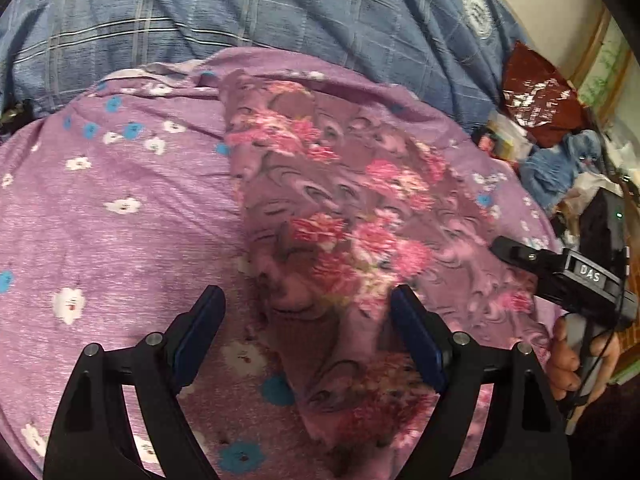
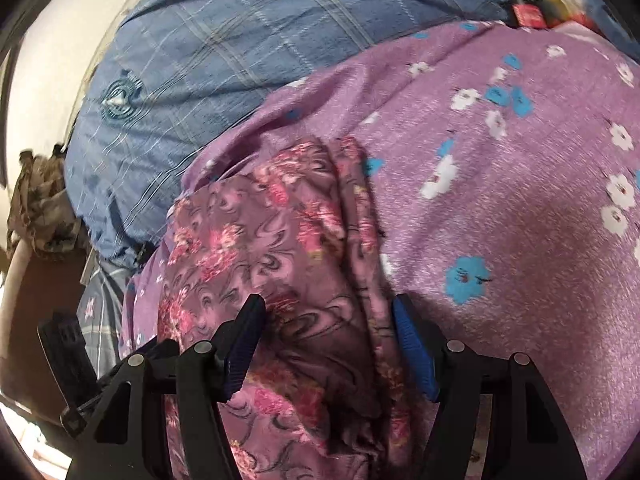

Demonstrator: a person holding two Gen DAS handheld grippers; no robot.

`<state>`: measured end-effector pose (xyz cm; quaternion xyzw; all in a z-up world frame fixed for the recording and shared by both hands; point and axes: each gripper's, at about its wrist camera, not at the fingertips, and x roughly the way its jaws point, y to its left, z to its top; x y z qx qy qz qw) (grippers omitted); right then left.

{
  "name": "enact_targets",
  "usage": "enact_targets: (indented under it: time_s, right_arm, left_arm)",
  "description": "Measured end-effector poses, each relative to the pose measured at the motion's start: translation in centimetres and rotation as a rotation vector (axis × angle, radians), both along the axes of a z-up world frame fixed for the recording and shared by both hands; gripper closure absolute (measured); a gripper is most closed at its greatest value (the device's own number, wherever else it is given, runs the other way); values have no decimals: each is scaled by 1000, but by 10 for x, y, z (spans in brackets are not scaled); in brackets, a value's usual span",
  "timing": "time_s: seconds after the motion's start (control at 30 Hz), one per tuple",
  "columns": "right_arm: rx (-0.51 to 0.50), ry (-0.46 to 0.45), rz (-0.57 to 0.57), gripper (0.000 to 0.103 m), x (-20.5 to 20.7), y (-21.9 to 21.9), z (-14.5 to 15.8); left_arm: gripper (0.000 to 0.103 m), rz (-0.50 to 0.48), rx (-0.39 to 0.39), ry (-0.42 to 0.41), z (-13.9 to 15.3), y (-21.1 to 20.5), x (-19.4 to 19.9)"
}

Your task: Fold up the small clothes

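A home bedroom; flowered purple sheet [image 1: 100, 240] and blue checked quilt [image 1: 240, 12] cover a bed.

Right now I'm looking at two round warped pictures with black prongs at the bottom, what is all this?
Each picture comes from a camera on a hand-held gripper; the prongs are its jaws. One view looks along the left gripper, the other along the right gripper. The left view also shows the right gripper from the side, with the hand holding it. Below lies a purple sheet with white and blue flowers, and on it a small pink floral cloth, the piece to fold. Behind is a blue checked blanket. Both jaws stand open over the cloth; nothing is held.
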<state>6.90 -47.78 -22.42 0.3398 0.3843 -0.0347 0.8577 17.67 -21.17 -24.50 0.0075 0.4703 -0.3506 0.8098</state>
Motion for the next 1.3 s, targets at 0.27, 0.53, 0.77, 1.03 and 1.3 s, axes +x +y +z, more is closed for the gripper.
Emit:
enact_targets:
  time_s: [0.27, 0.53, 0.77, 1.03, 1.3]
  right_arm:
    - [-46, 5, 42, 37, 2, 15, 3]
    - [-18, 28, 34, 38, 1, 12, -4]
    - [-62, 9, 29, 54, -2, 22, -2]
    - [-78, 18, 23, 45, 1, 25, -3]
    - [-164, 12, 48, 60, 3, 35, 2]
  left_arm:
    - [18, -91, 17, -51, 4, -10, -15]
    - [29, -102, -60, 84, -8, 2, -1]
    - [43, -102, -91, 74, -7, 1, -3]
    - [38, -74, -105, 101, -9, -4, 2]
    - [65, -70, -86, 11, -1, -9, -5]
